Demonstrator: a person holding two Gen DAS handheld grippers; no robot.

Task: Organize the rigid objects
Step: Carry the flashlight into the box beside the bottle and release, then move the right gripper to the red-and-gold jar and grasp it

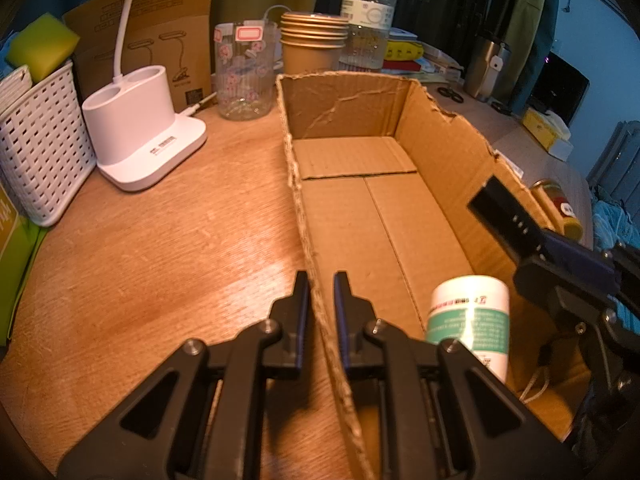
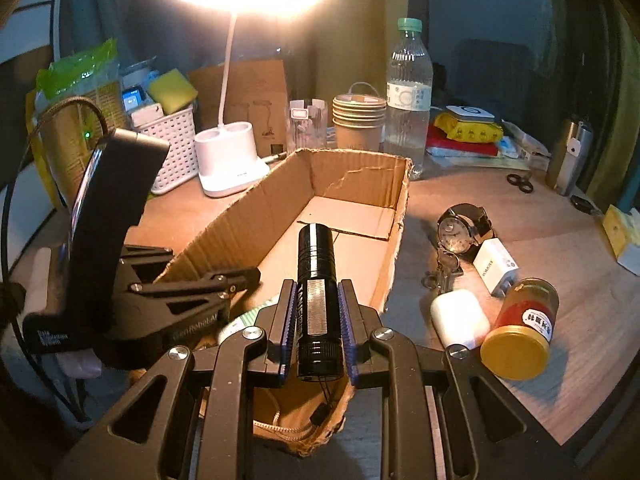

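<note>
Gripping a black flashlight (image 2: 316, 280) between its pads, the right gripper (image 2: 316, 312) is hanging over the near end of the cardboard box (image 2: 360, 168), while the left gripper (image 1: 321, 300) is pinching the box's side wall. Letting go from here is risking the flashlight rolling or knocking the white-and-green bottle (image 1: 470, 316) already lying inside; its dangling cord is also likely snagging the torn rim

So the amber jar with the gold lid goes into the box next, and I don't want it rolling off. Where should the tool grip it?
Grip the amber jar across its labelled glass body, coming from above. It lies on its side on the table, gold lid toward the camera, so the round sides are exposed; put the fingers either side of the body so it can't roll.
</note>
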